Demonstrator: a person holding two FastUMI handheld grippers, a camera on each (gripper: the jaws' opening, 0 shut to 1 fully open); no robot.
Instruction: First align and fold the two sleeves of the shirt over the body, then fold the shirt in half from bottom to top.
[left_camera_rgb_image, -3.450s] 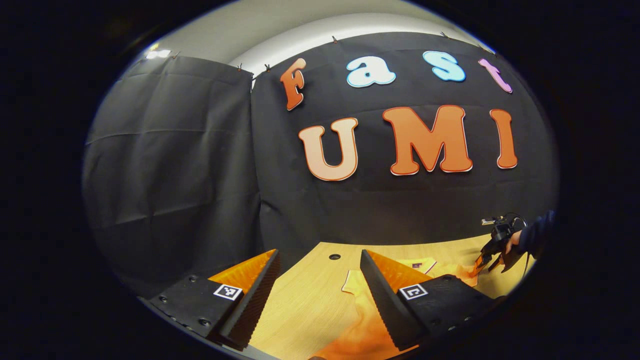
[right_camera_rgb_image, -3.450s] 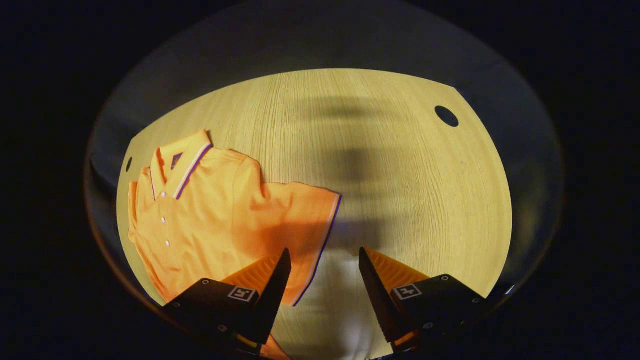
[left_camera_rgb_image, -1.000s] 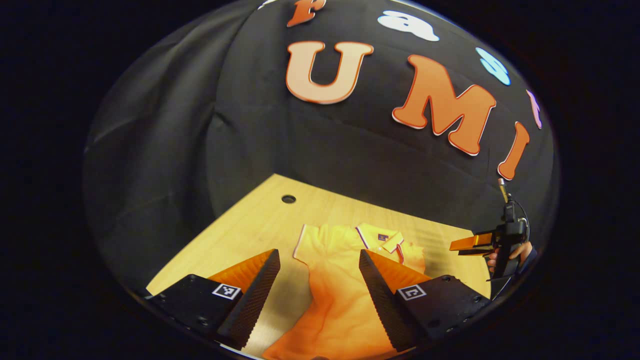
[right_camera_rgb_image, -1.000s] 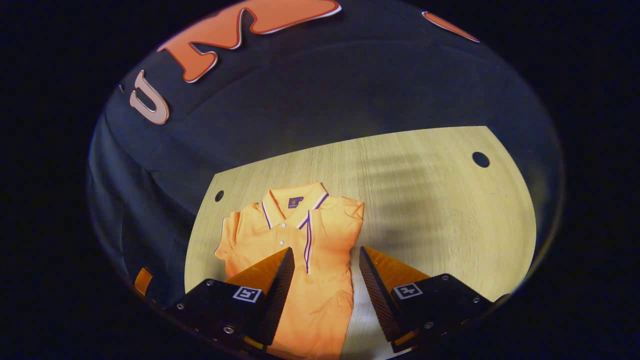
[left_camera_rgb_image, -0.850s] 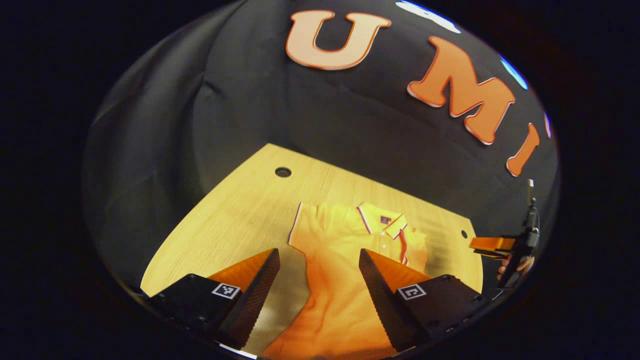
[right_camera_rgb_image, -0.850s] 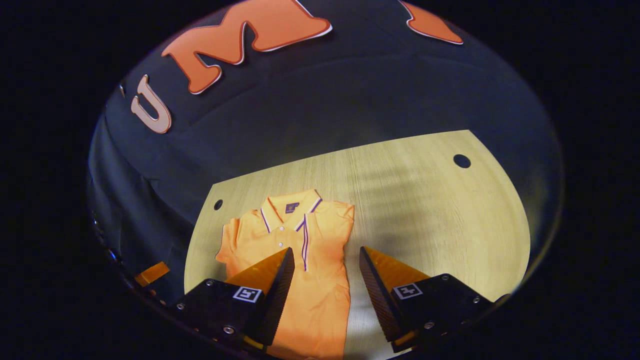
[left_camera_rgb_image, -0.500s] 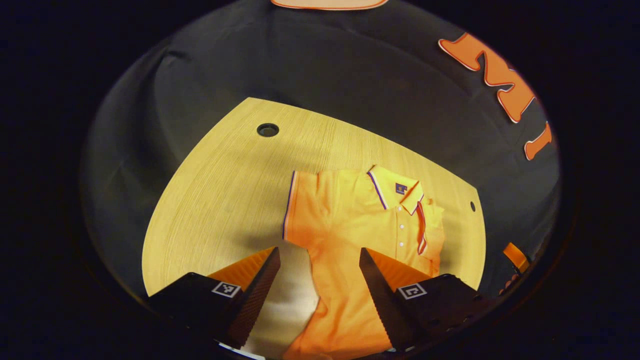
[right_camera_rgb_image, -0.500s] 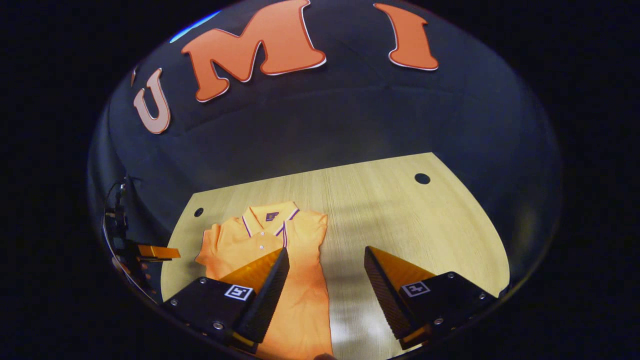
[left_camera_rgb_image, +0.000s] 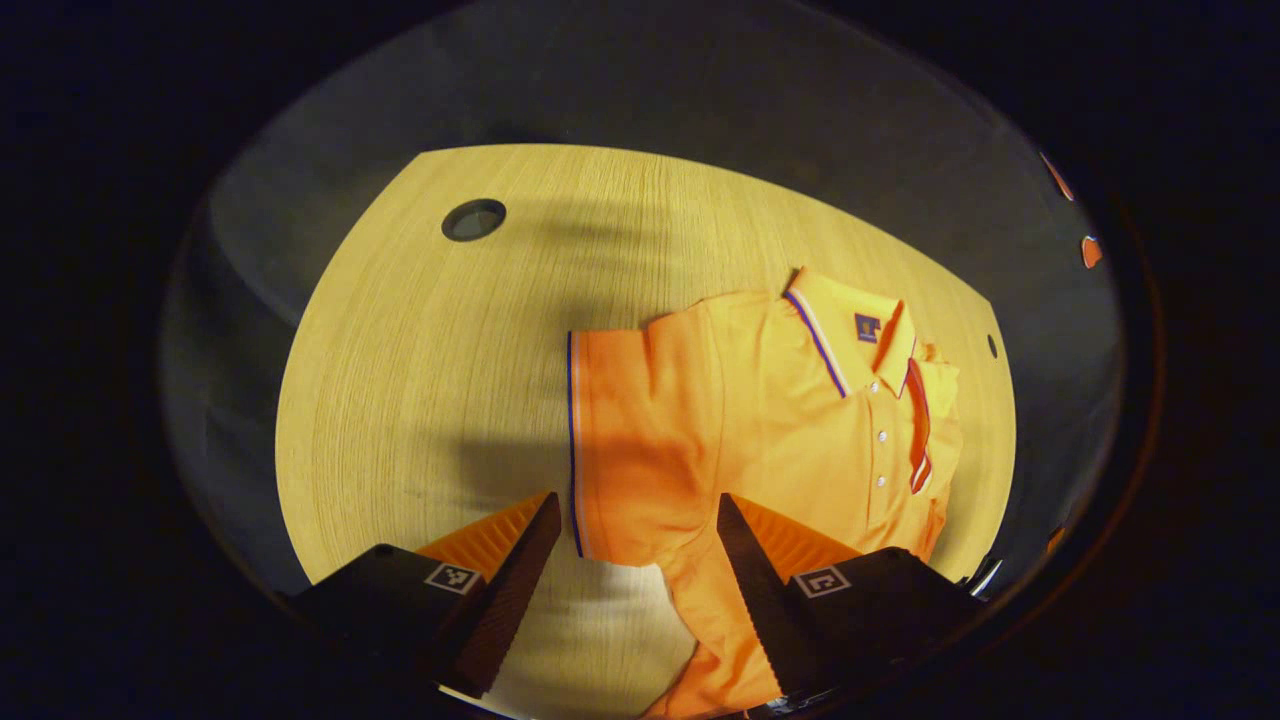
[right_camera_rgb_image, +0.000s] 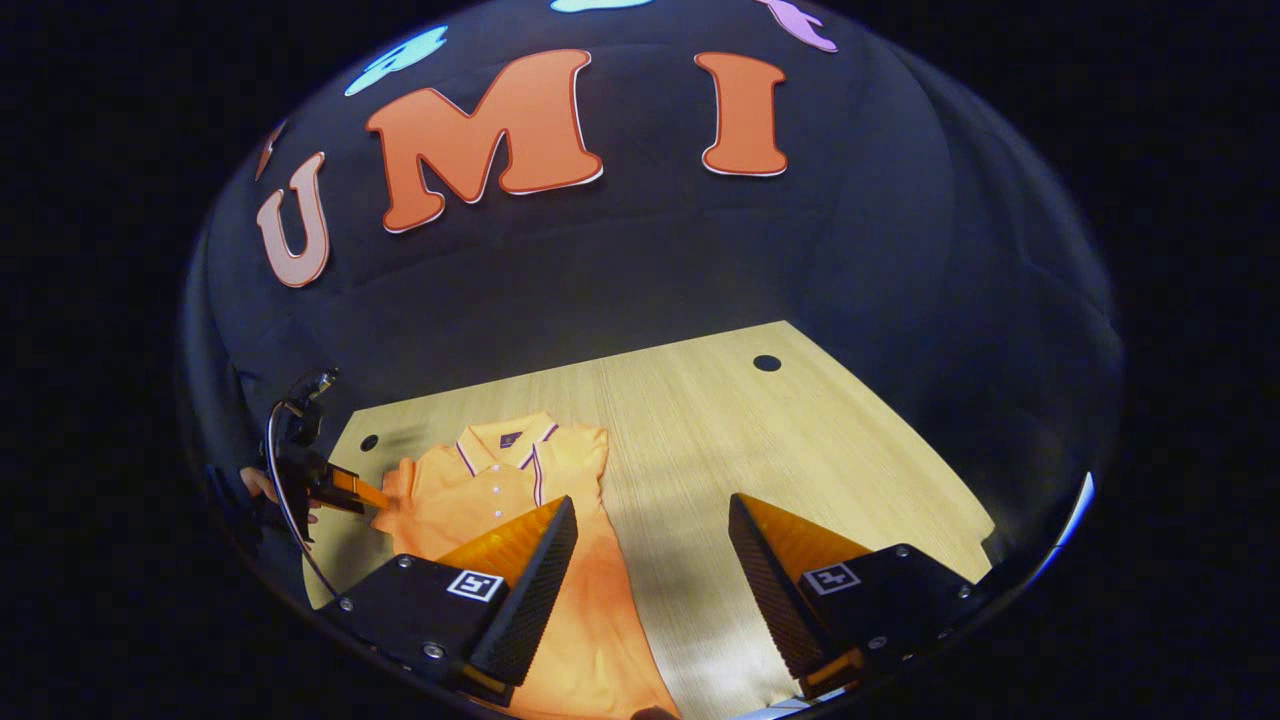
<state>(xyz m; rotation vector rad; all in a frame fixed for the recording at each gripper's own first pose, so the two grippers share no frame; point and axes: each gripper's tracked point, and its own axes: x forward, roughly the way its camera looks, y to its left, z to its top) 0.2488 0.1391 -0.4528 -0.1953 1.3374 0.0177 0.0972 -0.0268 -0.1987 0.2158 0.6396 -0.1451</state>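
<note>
An orange polo shirt (left_camera_rgb_image: 770, 420) lies face up on the wooden table (left_camera_rgb_image: 400, 350), collar (left_camera_rgb_image: 850, 325) toward the wall. One sleeve (left_camera_rgb_image: 625, 440) is spread flat to the side, its striped cuff (left_camera_rgb_image: 572, 440) at the outer edge. The other sleeve (left_camera_rgb_image: 920, 425) lies folded over the chest. My left gripper (left_camera_rgb_image: 637, 545) hovers open above the spread sleeve, the cuff between its fingers. In the right gripper view the shirt (right_camera_rgb_image: 500, 485) is at lower left, and my right gripper (right_camera_rgb_image: 650, 560) stands open over its right edge and bare wood. The left gripper (right_camera_rgb_image: 370, 496) reaches the spread sleeve from the left.
The table has round cable holes (left_camera_rgb_image: 473, 219) (right_camera_rgb_image: 767, 362) near its far corners. Black cloth walls close in behind and to the sides. Bare wood (right_camera_rgb_image: 780, 450) stretches to the right of the shirt. A hand (right_camera_rgb_image: 255, 485) holds the left gripper.
The right sleeve now lies folded over the body. My left gripper has tilted down and closed in over the spread sleeve. My right gripper has drawn back and swung rightward, still open.
</note>
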